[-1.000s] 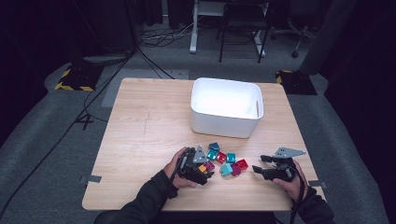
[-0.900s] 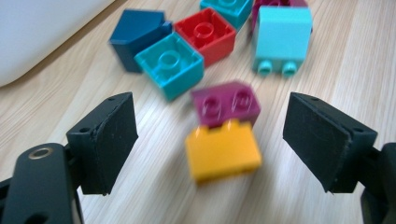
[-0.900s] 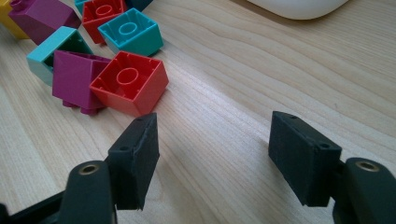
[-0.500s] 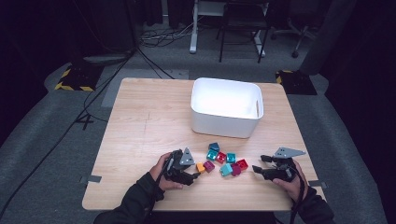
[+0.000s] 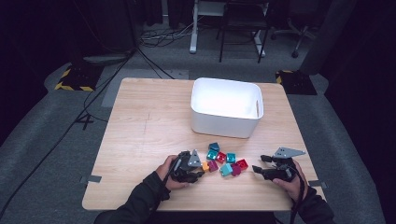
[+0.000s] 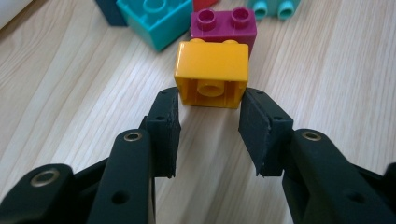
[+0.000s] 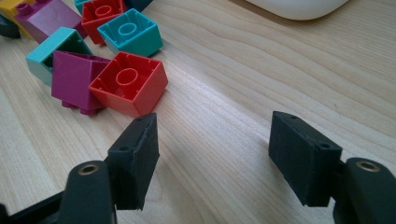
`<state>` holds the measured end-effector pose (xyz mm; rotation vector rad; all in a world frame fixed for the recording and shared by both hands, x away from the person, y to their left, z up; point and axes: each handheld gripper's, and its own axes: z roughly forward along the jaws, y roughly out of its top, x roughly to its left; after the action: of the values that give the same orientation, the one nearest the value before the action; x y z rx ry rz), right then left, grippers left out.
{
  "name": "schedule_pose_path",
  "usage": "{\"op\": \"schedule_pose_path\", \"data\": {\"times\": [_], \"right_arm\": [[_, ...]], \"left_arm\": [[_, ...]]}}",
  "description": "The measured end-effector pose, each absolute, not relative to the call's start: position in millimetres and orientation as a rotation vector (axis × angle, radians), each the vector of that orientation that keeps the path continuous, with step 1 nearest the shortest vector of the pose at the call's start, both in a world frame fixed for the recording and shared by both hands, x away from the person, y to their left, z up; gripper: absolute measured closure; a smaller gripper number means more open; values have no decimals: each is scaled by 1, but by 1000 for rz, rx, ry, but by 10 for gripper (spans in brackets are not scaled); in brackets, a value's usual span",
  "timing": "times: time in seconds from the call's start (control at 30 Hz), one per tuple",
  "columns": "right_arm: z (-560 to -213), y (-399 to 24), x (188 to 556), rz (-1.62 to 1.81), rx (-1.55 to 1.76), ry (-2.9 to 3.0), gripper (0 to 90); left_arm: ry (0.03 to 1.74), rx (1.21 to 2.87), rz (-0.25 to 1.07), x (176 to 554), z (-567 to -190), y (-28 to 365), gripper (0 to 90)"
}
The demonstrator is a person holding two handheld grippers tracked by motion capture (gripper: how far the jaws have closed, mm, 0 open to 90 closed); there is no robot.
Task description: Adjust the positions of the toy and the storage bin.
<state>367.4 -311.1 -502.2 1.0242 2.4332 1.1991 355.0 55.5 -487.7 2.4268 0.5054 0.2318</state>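
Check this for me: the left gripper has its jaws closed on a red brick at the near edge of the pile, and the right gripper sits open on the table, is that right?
Not quite: the brick is orange, not red, as the left gripper view shows. The left gripper does have its jaws closed on it at the pile's near edge, and the right gripper sits open over the table.

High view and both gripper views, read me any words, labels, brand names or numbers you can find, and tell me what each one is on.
No readable text anywhere.
Yellow brick, magenta brick and red brick: plain studs and hollows, no lettering legible.
White bin: no label.
Black-and-yellow striped pads on the floor: hazard stripes, no words.
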Motion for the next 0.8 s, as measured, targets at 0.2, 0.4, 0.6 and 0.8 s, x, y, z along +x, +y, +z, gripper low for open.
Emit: {"op": "schedule_pose_path", "data": {"times": [0.2,0.4,0.6,0.8], "right_arm": [[-502,-311,368,1198,1025,2432,339],[-502,-311,368,1199,1030,2429,339],[-502,-311,367,1200,1034,2430,339],[-502,-311,367,1194,1026,2430,338]], "left_arm": [[513,2388,223,368,-491,38,587],[520,2366,231,376,-494,31,520],[507,2389,185,372,-491,43,352],[540,2419,235,365,-487,69,217]]}}
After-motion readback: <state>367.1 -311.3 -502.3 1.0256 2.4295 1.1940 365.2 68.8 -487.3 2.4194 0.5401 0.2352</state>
